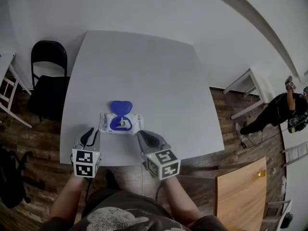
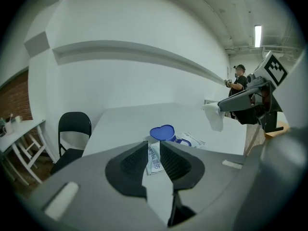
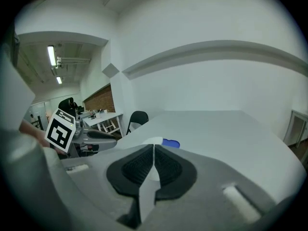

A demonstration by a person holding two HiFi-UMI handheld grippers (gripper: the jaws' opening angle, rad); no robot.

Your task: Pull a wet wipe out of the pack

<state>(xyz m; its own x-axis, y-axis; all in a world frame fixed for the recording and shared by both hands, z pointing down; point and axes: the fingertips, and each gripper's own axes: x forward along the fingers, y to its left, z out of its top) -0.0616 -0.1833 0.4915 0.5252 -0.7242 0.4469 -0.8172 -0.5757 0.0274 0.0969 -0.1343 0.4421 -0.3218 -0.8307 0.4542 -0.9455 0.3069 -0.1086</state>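
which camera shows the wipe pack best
Head view: it looks down on the whole wipe pack on the table, blue lid flipped open. The left gripper view shows only parts of it and the lid past the jaws; the right gripper view shows only the lid's edge.

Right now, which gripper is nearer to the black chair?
Left. The left gripper is left of the wipes pack, toward the black chair; the right gripper, pinching a wet wipe, is right of the pack.
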